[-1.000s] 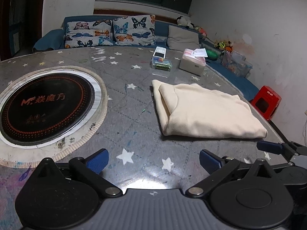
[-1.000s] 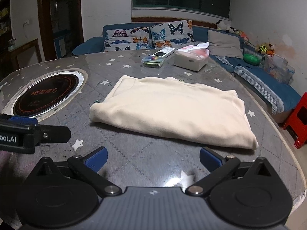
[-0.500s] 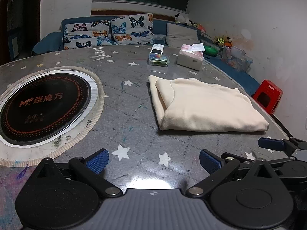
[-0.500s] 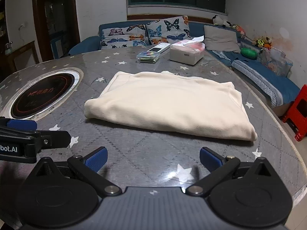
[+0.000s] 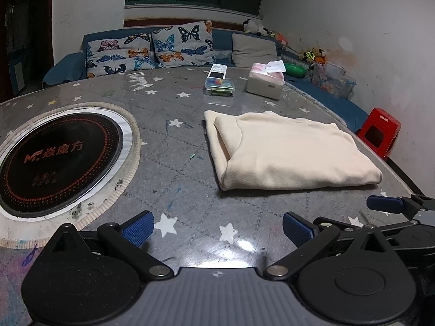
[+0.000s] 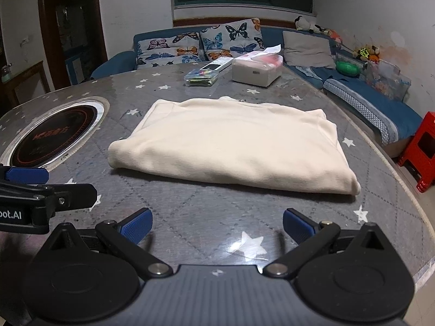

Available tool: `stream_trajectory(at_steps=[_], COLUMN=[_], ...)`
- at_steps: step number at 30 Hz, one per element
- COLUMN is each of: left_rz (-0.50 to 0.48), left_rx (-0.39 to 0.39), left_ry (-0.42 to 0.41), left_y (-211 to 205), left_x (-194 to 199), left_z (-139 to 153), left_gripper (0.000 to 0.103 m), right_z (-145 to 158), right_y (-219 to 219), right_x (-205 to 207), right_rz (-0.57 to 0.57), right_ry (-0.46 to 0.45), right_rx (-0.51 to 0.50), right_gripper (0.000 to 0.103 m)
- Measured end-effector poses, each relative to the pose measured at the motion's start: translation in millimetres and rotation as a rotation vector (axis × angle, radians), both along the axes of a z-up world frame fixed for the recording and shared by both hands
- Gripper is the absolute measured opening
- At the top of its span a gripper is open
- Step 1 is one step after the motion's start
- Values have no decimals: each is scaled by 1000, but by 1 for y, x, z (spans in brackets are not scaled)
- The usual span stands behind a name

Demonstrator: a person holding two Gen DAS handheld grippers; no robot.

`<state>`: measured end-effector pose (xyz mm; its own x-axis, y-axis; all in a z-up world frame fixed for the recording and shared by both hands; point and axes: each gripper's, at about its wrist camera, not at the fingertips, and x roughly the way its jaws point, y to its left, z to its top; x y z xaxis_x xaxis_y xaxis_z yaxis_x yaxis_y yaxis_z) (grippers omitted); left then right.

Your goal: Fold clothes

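Fingers (image 5: 137, 226) on the left gripper (image 5: 217, 226) are spread wide with nothing between them, and the right gripper (image 6: 217, 224) has its blue-padded fingers (image 6: 296, 225) just as wide apart, both hovering at the near edge of the star-patterned bench (image 6: 206, 212). Folded cream garment (image 6: 231, 141) lies flat on the bench ahead, well apart from both, with a tissue box (image 6: 257, 70) beyond it and the round cooktop (image 5: 54, 157) off to the left.

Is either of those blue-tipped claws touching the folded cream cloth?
Apart. In the right wrist view, bare table shows between the right gripper and the cream cloth; the left wrist view shows the same gap before the left gripper.
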<state>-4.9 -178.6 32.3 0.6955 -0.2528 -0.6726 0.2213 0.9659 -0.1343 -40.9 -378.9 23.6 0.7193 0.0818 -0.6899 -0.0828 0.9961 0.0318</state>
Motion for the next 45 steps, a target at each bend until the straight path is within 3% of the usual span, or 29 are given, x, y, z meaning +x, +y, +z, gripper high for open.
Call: stream_trajectory(at_steps=[45], left_rz=[-8], left_rx=[23], left_ry=[-14], left_y=[-7], left_x=[32], left_z=[2], left_gripper=[102], right_z=[-8], right_y=[1], right_x=[27], right_rz=[-10], right_ry=[26], right_rx=[8], right_gripper=[103])
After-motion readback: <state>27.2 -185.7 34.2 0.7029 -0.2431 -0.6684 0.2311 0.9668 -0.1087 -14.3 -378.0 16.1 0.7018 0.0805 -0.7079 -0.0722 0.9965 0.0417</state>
